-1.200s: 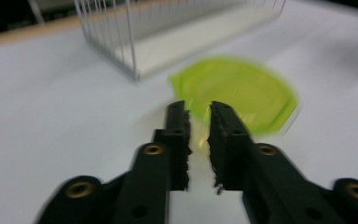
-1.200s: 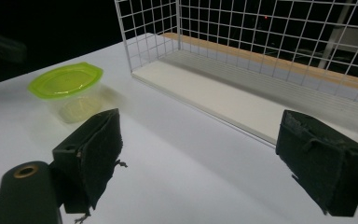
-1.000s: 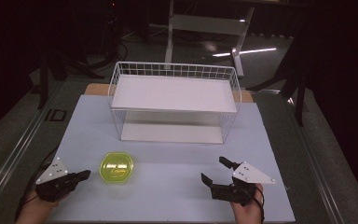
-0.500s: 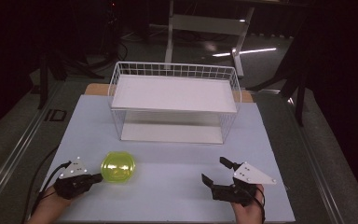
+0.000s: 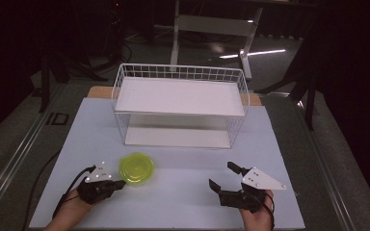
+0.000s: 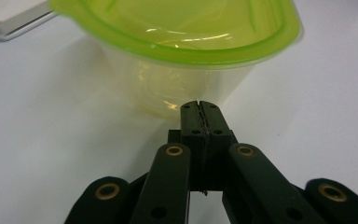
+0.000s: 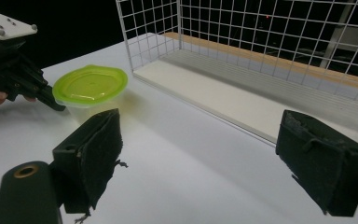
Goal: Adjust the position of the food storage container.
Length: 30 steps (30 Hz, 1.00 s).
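Lime-green plastic lids a small clear container [image 5: 136, 168] that stands on the white table [image 5: 183, 202], toward the near left corner and well in front of the wire basket. The lid sits flat and closed on the tub; the tub's wall is see-through with a yellowish tint in the left gripper view [image 6: 177, 60].

The left gripper [image 5: 118, 184] lies low over the table just beside the container, on its near left side, pointing at the tub's wall. Its 2 black jaws are pressed together with nothing between them, and their tip is very close to the base of the wall [image 6: 199, 109]; whether it touches I cannot tell. From the right gripper view the same gripper [image 7: 58, 106] reaches the tub [image 7: 89, 88] under the lid's rim.

The right gripper [image 5: 224, 175] rests near the table's near right edge, well apart from the container, its jaws spread wide and empty [image 7: 205, 158].

The white wire basket [image 5: 180, 77] stands across the middle of the table toward the far edge, with 2 white shelves, 1 at the top and 1 at the bottom.
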{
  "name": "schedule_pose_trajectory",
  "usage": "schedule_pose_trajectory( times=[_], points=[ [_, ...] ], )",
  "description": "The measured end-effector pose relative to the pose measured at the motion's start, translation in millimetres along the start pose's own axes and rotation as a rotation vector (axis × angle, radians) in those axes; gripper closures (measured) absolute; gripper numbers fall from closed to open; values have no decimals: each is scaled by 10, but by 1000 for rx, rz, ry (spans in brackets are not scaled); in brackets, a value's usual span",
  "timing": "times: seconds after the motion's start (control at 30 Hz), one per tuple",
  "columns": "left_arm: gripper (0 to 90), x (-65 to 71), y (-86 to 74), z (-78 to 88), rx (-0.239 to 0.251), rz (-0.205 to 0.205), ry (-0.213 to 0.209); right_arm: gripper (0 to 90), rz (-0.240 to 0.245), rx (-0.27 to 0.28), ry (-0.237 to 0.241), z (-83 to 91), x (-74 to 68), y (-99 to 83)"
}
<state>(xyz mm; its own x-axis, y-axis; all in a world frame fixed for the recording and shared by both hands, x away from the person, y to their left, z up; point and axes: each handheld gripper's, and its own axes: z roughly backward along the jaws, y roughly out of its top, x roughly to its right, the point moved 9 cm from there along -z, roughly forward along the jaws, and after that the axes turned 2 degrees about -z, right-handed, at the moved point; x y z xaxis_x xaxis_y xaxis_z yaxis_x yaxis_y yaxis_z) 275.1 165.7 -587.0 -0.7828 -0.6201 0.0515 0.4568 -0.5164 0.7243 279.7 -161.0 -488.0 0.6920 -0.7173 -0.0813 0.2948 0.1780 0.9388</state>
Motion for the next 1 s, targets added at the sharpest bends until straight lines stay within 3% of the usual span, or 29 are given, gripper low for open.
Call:
schedule_pose_trajectory(
  times=[0.17,0.37,0.53,0.77,1.0],
  points=[
    [900,-5,-32,48,-13,-14,8,143,-1,0,-1,1,5,-2],
    [900,-277,-32,135,7,23,76,143,-1,0,0,-1,1,2],
    [900,-408,-5,76,4,45,87,143,-4,-2,0,2,5,0],
    [900,-224,19,-77,-33,12,36,143,-4,1,-2,8,18,-1],
    [900,-62,160,-236,-32,-5,-1,143,-2,0,0,6,3,2]
  ],
)
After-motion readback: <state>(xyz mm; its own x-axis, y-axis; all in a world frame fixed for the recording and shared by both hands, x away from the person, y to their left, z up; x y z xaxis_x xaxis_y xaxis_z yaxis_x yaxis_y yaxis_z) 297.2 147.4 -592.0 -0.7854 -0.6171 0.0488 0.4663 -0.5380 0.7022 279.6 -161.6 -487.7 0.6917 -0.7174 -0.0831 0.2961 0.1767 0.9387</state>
